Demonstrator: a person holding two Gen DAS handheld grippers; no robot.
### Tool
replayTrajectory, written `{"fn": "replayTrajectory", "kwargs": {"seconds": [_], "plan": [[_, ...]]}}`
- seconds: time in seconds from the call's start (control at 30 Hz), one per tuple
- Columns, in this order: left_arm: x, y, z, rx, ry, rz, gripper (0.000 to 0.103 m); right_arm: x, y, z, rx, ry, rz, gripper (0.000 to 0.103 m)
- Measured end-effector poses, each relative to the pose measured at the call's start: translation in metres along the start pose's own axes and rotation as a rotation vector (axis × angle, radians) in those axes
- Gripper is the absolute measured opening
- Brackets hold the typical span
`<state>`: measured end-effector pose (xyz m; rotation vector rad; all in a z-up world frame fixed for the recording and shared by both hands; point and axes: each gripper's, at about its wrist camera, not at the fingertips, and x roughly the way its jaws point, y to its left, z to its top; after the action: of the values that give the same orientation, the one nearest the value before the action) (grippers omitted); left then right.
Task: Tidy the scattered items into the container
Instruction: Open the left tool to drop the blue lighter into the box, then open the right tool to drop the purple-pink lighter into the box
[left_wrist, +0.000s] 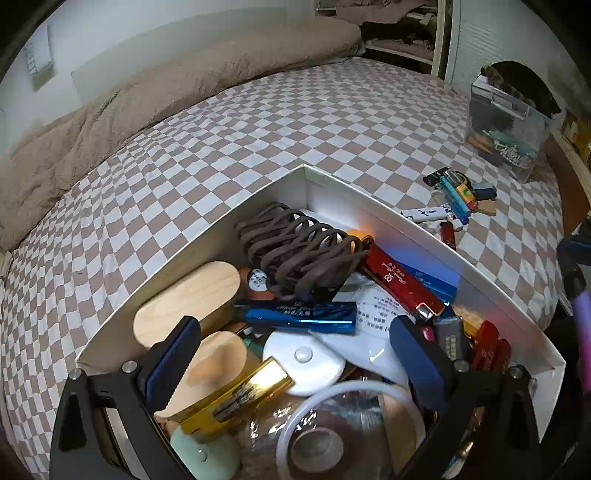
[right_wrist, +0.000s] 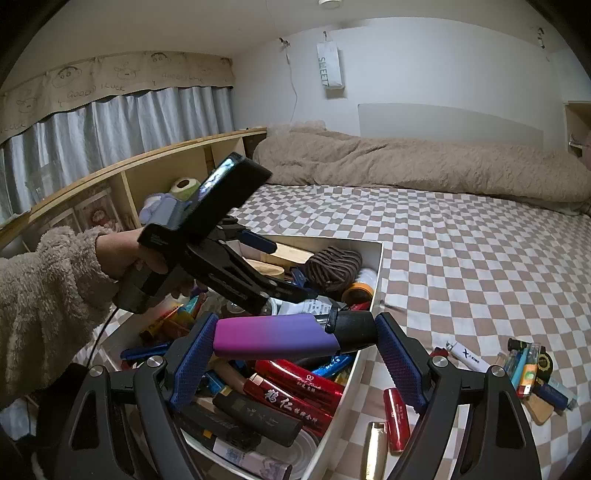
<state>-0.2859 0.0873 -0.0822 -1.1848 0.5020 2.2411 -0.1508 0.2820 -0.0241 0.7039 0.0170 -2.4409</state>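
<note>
The right hand-held gripper (right_wrist: 295, 341) holds a purple-and-pink device with a black cap (right_wrist: 291, 336) crosswise between its blue pads, one pad on the pink end at the left, the other on the black cap at the right. It hangs over the near part of the white box (right_wrist: 373, 291), which sits on the checked bed sheet (right_wrist: 480, 266).

The left hand-held gripper (left_wrist: 291, 354) stands wide over the same box, its fingers pointing down into it with nothing between them — in the right wrist view a hand in a fluffy beige sleeve (right_wrist: 40, 295) carries it above the box's left side.

The box is crowded: a coil of brown cord (left_wrist: 299, 251) toward its far corner, two pale wooden blocks (left_wrist: 192, 299) at the left, a blue metallic lighter (left_wrist: 299, 317), a red lighter with gold script (left_wrist: 402, 284), a gold one (left_wrist: 240, 395) near the left pad, a white disc (left_wrist: 303, 358), and a clear round lid (left_wrist: 347, 432) at the near edge.

Outside the box, to its right on the sheet, lies a loose cluster of lighters (left_wrist: 458, 195) — a white one (right_wrist: 467, 356) among them, and a red one (right_wrist: 397, 419) and a gold one (right_wrist: 375, 450) just beside the box's near right wall. A clear plastic bin (left_wrist: 509, 122) stands far right on the bed. A beige quilt (right_wrist: 424, 170) is bunched along the far wall.
</note>
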Motion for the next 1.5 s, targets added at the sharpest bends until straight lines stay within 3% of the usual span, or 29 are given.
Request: {"fn": "replayTrajectory", "kwargs": {"seconds": [0.17, 0.33, 0.43, 0.63, 1.07, 1.23, 1.5], "plan": [[0.008, 0.009, -0.007, -0.019, 0.032, 0.083, 0.103, -0.001, -0.001, -0.001, 0.002, 0.001, -0.001, 0.085], [-0.001, 0.027, -0.018, -0.099, 0.017, 0.044, 0.103, 0.0, 0.001, -0.002, -0.001, 0.001, -0.002, 0.085], [-0.005, 0.033, -0.021, -0.118, 0.014, 0.119, 0.103, 0.002, 0.002, -0.002, -0.004, 0.006, -0.003, 0.085], [-0.013, 0.058, -0.034, -0.224, 0.011, 0.135, 0.103, 0.003, 0.004, -0.003, -0.008, 0.01, -0.002, 0.085], [-0.055, 0.056, -0.052, -0.365, -0.121, 0.165, 0.103, 0.018, 0.01, 0.002, -0.03, 0.051, 0.03, 0.085], [-0.073, 0.058, -0.057, -0.394, -0.172, 0.225, 0.103, 0.032, 0.011, 0.017, -0.074, 0.081, 0.039, 0.085], [-0.089, 0.062, -0.065, -0.482, -0.233, 0.232, 0.103, 0.068, 0.008, 0.035, -0.171, 0.163, 0.034, 0.085]]}}
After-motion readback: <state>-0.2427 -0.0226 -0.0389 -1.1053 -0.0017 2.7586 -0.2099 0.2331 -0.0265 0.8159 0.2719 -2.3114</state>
